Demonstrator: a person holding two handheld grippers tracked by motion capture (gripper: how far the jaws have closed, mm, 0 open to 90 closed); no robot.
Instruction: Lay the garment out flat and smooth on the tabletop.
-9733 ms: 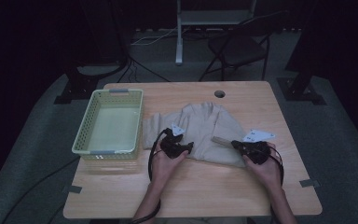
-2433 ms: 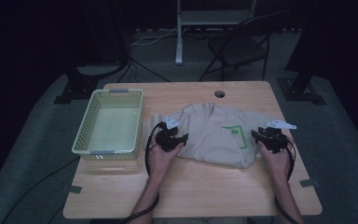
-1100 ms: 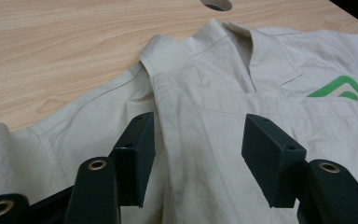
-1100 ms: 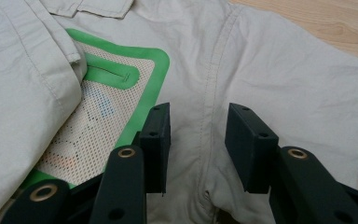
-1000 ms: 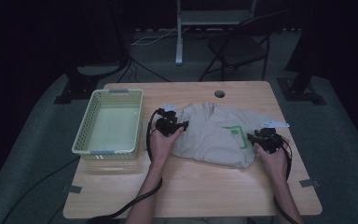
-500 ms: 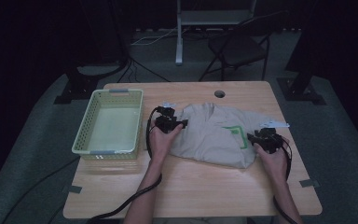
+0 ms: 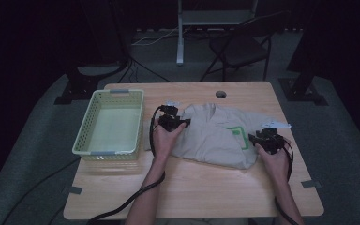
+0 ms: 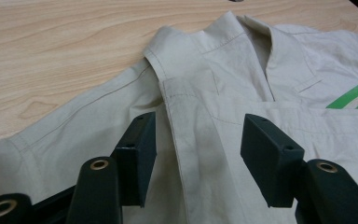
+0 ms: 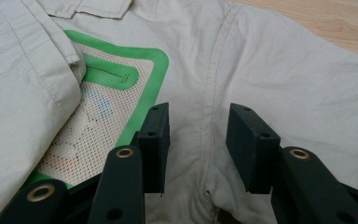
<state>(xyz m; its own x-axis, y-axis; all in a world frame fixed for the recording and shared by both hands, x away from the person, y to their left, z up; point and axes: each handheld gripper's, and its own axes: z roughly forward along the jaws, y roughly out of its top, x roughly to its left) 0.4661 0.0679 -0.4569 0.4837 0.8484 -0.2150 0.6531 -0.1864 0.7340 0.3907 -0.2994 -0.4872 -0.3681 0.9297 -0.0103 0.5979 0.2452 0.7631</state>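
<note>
A beige collared shirt with a green-edged mesh patch lies spread on the wooden table. My left gripper hovers open over its left shoulder; the shirt's collar and placket seam run between the jaws. My right gripper sits open at the shirt's right side, its jaws straddling a sleeve seam beside the green patch. Nothing is held by either gripper.
A pale green plastic basket stands at the table's left, a little left of the shirt. A round cable hole marks the far edge. A folding chair and stands are behind the table. Bare wood lies in front of the shirt.
The shirt was opened out wider to the right earlier. Over the last second my left gripper shifted slightly right over the collar side; the right gripper stayed at the shirt's right edge.
</note>
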